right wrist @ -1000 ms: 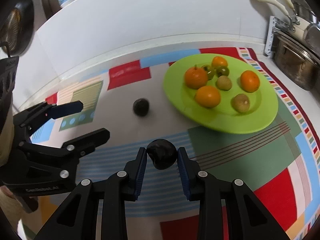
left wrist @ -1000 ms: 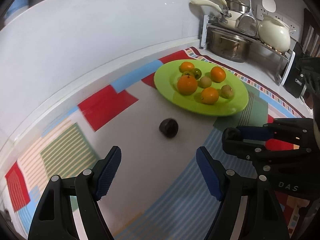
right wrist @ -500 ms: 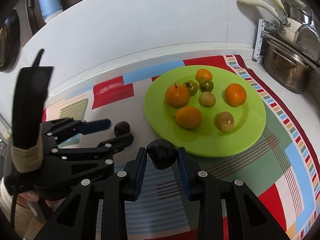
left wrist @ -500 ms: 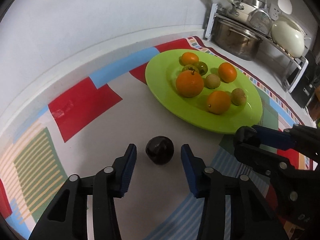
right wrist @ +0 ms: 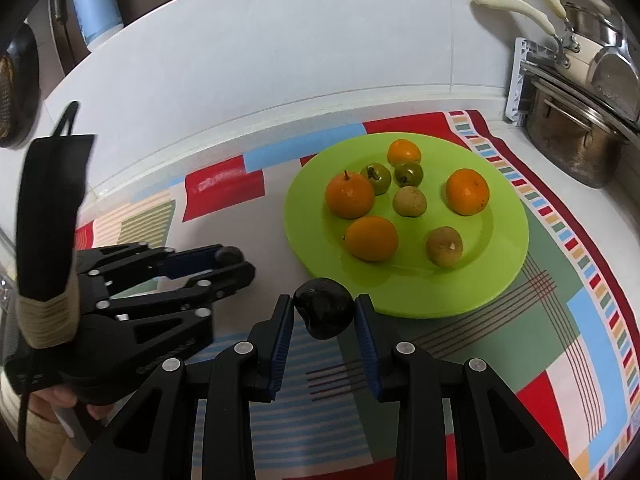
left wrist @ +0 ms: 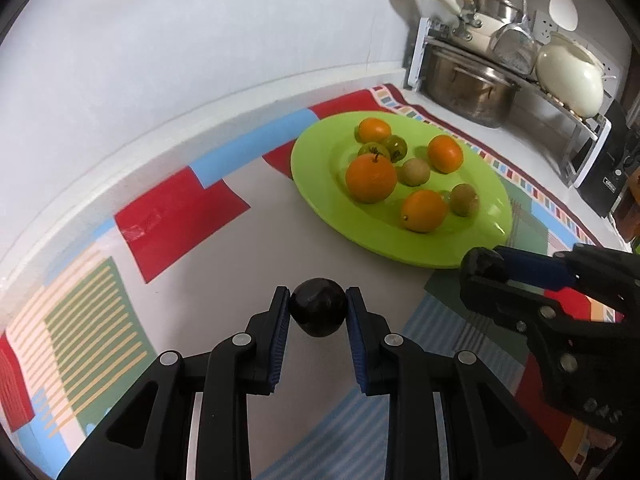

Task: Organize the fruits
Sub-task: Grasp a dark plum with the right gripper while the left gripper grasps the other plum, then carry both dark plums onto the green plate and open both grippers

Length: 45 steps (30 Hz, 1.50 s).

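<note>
Dark fruit [left wrist: 318, 312]: clamped between the left gripper [left wrist: 318, 322] pads, whose jaws have just been closing on it, low over the patterned mat [left wrist: 180, 300].
Second dark fruit [right wrist: 324, 307]: gripped by the right gripper [right wrist: 324, 318], near the plate rim.
Meaning: both are judged ready for carrying.
Green plate [right wrist: 508, 264]: seven fruits are held; its near side is bare.

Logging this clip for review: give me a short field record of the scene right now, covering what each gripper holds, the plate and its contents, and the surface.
left gripper: fingers just closed, shut on a dark fruit
right gripper: shut on a second dark fruit
plate: green, on the mat, holds seven fruits
plate contents: four orange fruits, two small green, one brownish pair
mat: colourful patchwork, under plate and grippers
background: pot rack at right
</note>
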Each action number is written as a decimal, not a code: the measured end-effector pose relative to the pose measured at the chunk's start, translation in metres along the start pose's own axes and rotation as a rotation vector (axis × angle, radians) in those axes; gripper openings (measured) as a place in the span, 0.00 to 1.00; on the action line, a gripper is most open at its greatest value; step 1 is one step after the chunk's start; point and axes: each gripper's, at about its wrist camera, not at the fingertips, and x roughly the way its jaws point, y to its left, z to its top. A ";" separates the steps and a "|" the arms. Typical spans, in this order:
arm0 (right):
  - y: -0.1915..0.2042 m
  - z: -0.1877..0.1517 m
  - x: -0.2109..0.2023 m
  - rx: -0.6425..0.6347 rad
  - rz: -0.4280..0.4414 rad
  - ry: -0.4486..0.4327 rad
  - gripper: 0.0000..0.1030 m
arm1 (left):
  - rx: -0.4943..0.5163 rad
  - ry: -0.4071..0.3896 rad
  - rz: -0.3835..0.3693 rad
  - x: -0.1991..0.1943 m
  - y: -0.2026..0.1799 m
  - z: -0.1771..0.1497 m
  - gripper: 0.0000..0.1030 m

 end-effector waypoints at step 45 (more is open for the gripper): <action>-0.050 0.041 -0.091 -0.041 -0.041 -0.187 0.32 | 0.058 -0.218 -0.018 -0.082 -0.070 0.065 0.27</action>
